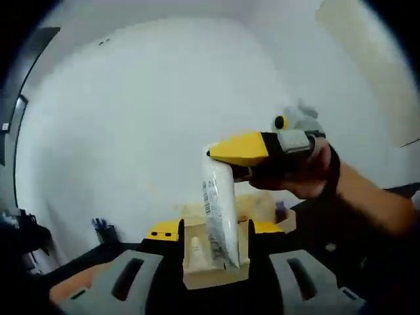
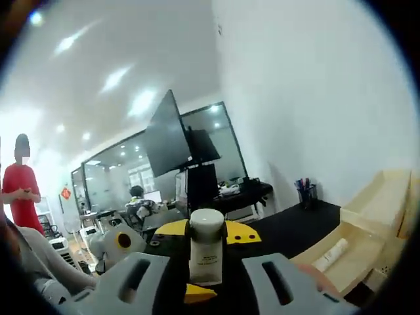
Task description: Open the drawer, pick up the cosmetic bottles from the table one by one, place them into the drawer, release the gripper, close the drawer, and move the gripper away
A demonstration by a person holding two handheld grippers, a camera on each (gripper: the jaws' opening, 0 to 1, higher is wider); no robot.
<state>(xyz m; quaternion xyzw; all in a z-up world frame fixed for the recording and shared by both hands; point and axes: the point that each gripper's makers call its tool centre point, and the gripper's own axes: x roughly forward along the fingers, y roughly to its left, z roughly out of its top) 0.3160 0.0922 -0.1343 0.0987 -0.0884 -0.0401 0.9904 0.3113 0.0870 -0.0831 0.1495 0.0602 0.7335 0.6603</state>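
Observation:
My right gripper [image 2: 207, 233] is shut on a white cosmetic bottle [image 2: 206, 252] with a round cap, which stands between its jaws. In the left gripper view that gripper [image 1: 226, 157] reaches in from the right in a person's hand. The bottle [image 1: 220, 210] hangs from its yellow jaws down towards the open wooden drawer [image 1: 216, 272]. A small white tube [image 1: 195, 252] lies in the drawer. In the right gripper view the drawer [image 2: 357, 246] sits at the lower right with the tube [image 2: 331, 252] inside. My left gripper [image 1: 213, 230] is open, its jaws wide apart before the drawer, and it also appears at the left [image 2: 118, 243].
The drawer unit stands on a black table [image 2: 295, 230] against a white wall [image 1: 144, 118]. A pen cup [image 2: 303, 193] sits at the wall. Beyond are a dark monitor [image 2: 170, 141], office desks and a person in red [image 2: 23, 190].

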